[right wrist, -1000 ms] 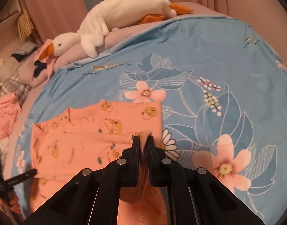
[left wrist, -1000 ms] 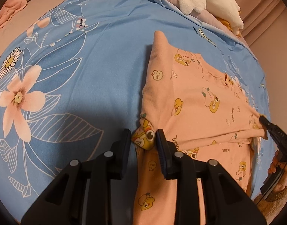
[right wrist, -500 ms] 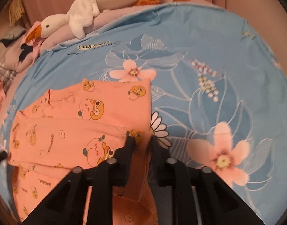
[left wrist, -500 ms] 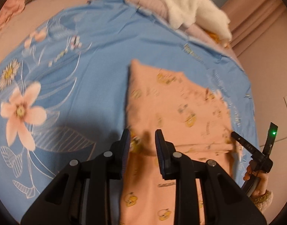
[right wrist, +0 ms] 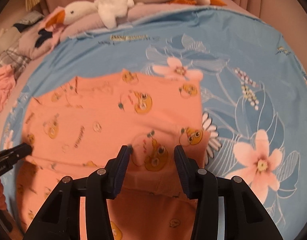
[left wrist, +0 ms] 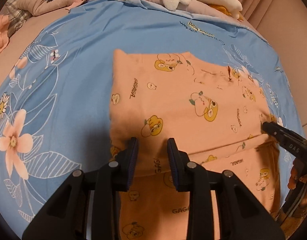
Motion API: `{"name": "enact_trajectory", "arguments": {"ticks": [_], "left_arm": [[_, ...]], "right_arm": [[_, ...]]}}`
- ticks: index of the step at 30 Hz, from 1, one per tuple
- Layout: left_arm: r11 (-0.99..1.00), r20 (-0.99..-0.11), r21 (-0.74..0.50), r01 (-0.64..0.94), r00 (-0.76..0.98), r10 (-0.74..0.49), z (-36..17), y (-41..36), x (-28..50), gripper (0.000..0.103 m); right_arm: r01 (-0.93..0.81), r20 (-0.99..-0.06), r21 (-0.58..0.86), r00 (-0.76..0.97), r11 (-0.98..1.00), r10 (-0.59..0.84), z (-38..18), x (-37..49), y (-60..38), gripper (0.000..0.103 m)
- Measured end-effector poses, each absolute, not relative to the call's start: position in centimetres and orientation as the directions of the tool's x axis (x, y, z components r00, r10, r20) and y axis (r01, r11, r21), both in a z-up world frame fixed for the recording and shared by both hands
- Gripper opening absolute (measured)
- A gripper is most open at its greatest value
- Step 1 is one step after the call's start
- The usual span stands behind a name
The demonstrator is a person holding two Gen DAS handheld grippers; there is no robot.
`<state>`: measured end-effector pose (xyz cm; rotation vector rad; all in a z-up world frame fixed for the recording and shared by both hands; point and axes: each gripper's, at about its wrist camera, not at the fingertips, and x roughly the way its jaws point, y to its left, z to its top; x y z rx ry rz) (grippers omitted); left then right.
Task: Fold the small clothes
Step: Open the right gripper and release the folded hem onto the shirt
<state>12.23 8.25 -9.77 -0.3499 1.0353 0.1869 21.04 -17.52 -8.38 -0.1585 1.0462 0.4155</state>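
- Left wrist view: one peach printed garment (left wrist: 183, 108) lies flat on the blue floral bedsheet (left wrist: 73, 60), its near portion folded up over the body so that a fold edge runs across, just beyond the left claw (left wrist: 152, 150)
- Left claw: jaws narrowly parted above the cloth near the fold's left end; no fabric visibly pinched between the pads, so it reads as released
- The right claw's tip shows at the garment's right edge in this view; a hand is partly visible behind it
- Right wrist view: the right claw (right wrist: 152, 156) stands moderately wide over the same garment (right wrist: 113, 120); its jaws have just been opening, and the cloth lies beneath them, not gripped
- One plush goose (right wrist: 117, 4) rests on the bedding at the head of the bed, well apart from the work
- Progress, as judged: first cross fold laid and let go; further folds to a compact packet remain
- Count: one garment in work, two claws, one plush toy; other crumpled clothes (right wrist: 3, 90) at the far left, number unclear
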Motion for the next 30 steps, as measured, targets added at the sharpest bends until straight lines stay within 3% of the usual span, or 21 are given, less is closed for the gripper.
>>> {"name": "enact_trajectory", "arguments": {"ticks": [11, 26, 28, 29, 30], "left_arm": [[0.926, -0.857, -0.206, -0.316, 0.515, -0.015, -10.1, 8.2, 11.8, 0.03], [0.882, -0.835, -0.317, -0.347, 0.543, -0.087, -9.2, 8.9, 9.5, 0.03], [0.888, -0.832, -0.304, -0.345, 0.551, -0.071, -8.5, 8.7, 9.0, 0.034], [0.89, -0.829, -0.298, -0.345, 0.556, -0.062, -8.2, 8.6, 8.7, 0.044], [0.892, -0.824, -0.292, -0.346, 0.564, -0.051, -7.7, 8.5, 8.3, 0.06]], "right_arm": [[-0.419, -0.861, 0.053, 0.441, 0.907, 0.254, -9.2, 19.7, -18.4, 0.051], [-0.395, -0.861, 0.083, 0.434, 0.915, 0.265, -9.0, 18.9, -19.4, 0.051], [-0.394, -0.861, 0.087, 0.433, 0.915, 0.268, -8.8, 18.7, -19.6, 0.051], [-0.391, -0.86, 0.09, 0.433, 0.916, 0.269, -8.6, 18.6, -19.7, 0.051], [-0.384, -0.857, 0.092, 0.439, 0.919, 0.269, -8.2, 18.5, -20.0, 0.051]]}}
